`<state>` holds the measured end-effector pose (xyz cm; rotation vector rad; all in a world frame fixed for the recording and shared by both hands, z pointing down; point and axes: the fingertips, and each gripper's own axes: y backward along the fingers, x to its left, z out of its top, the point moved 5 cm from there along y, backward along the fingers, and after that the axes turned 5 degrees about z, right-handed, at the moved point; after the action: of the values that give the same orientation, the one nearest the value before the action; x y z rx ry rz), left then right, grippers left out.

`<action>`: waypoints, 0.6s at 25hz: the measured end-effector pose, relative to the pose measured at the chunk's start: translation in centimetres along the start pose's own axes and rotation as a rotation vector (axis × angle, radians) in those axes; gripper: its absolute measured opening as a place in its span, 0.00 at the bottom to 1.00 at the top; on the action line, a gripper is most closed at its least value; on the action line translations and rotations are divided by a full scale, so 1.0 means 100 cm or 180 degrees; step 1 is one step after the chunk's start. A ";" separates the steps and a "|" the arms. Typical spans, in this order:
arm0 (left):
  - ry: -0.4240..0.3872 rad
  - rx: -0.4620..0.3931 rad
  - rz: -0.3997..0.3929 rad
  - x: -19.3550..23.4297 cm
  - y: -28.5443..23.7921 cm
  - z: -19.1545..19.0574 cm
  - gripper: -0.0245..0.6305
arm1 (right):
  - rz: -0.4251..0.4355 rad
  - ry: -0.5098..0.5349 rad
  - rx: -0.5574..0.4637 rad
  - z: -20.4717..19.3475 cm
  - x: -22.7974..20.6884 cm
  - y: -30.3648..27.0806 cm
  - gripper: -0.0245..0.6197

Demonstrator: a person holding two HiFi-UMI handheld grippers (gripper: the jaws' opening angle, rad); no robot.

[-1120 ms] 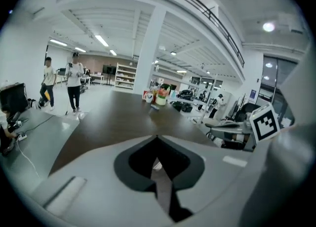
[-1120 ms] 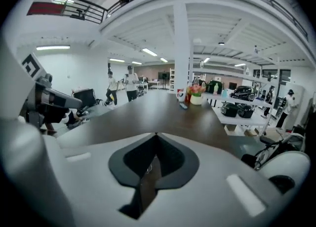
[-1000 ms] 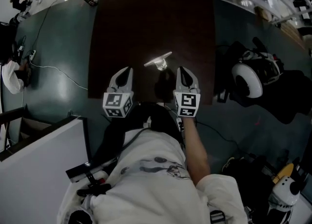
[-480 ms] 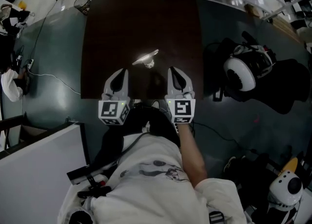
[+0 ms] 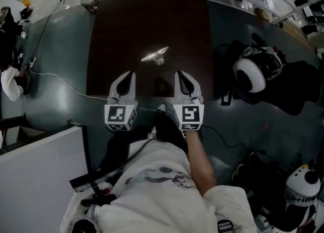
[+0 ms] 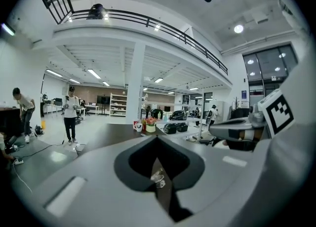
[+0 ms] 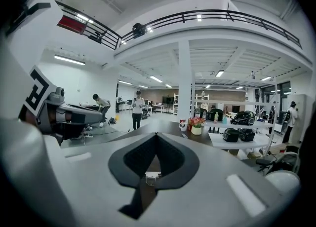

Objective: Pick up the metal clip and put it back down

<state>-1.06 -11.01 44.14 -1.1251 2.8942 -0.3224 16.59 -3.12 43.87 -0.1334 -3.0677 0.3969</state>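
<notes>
Spotting the metal clip (image 5: 155, 56) lying on the dark table (image 5: 147, 14), about centre of the head view, just above both tools and touching neither. Got the left hand-held gripper (image 5: 129, 75) and right hand-held gripper (image 5: 180, 74) at lower centre, side by side, both clenched tight on nothing, tips over the table's near edge.
</notes>
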 end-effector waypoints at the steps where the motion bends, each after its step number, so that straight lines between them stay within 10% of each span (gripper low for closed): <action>1: 0.0005 -0.0020 -0.0004 0.002 0.005 -0.001 0.03 | -0.0001 0.0017 -0.0015 0.001 0.005 0.003 0.04; 15: 0.0138 0.0101 -0.0028 0.016 0.140 -0.036 0.03 | -0.0170 0.0105 -0.0039 -0.004 0.112 0.098 0.04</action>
<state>-11.91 -1.40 44.98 -1.1408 2.9111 -0.3967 6.28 7.45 42.08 -0.0578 -3.0343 0.3694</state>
